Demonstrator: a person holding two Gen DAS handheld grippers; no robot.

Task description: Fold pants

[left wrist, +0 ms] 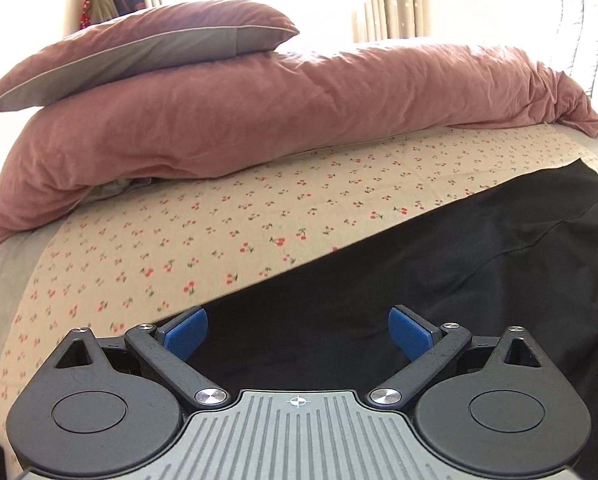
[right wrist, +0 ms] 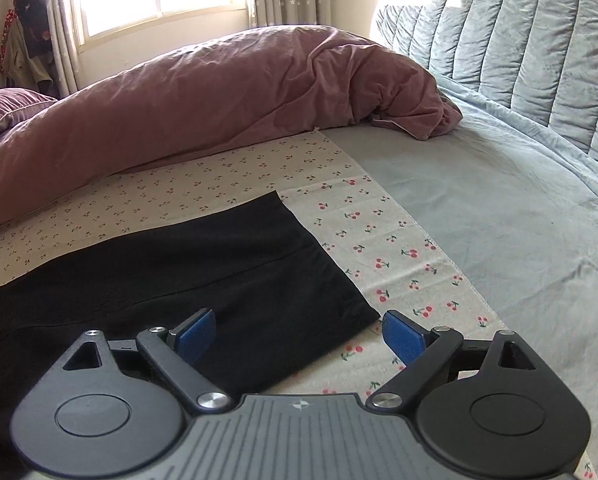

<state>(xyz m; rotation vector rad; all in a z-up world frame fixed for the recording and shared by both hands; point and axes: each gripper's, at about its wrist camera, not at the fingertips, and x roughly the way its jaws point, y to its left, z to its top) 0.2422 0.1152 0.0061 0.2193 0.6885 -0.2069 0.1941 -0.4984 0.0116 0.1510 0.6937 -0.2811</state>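
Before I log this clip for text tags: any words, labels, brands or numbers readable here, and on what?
None can be read.
Left hand-held gripper: only a crosshair mark, no letters.
Right hand-held gripper: a similar small mark.
Black pants: no label shows.
Cherry-print sheet: pattern only.

The black pants (right wrist: 171,276) lie flat on a cherry-print cloth (right wrist: 379,240), stretched from 9 o'clock toward 4 o'clock in the right wrist view. A straight hem edge faces 3 o'clock, its near corner at 5 o'clock. A seam line runs lengthwise. In the left wrist view the dark fabric (left wrist: 419,264) fills the 4 o'clock area.
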